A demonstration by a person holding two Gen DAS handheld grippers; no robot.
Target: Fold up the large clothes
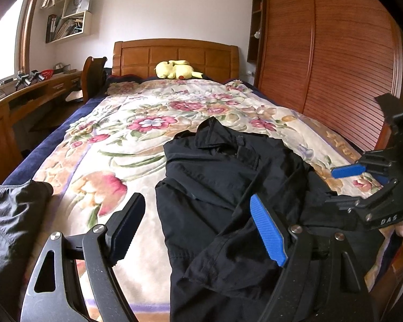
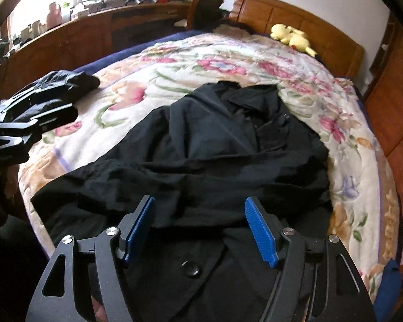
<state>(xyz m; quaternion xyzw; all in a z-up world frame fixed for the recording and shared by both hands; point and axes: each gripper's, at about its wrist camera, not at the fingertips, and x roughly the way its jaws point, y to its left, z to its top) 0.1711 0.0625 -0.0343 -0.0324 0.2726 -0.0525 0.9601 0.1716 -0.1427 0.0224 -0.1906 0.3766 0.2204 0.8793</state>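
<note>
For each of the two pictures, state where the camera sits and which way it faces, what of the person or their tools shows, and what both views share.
Left wrist view: on the left gripper, facing up the bed to the headboard; the right gripper and a fingertip show.
Right wrist view: on the right gripper, angled down over the black garment; the left gripper shows at left.
Shared: garment, floral blanket, yellow plush toy.

Right gripper (image 2: 200, 230) w/ blue pads wide apart, nothing pinched, over a big black coat (image 2: 201, 155). Coat lies rumpled on flowery blanket (image 2: 174, 67). Yellow plush toy (image 2: 291, 37) by headboard.
</note>
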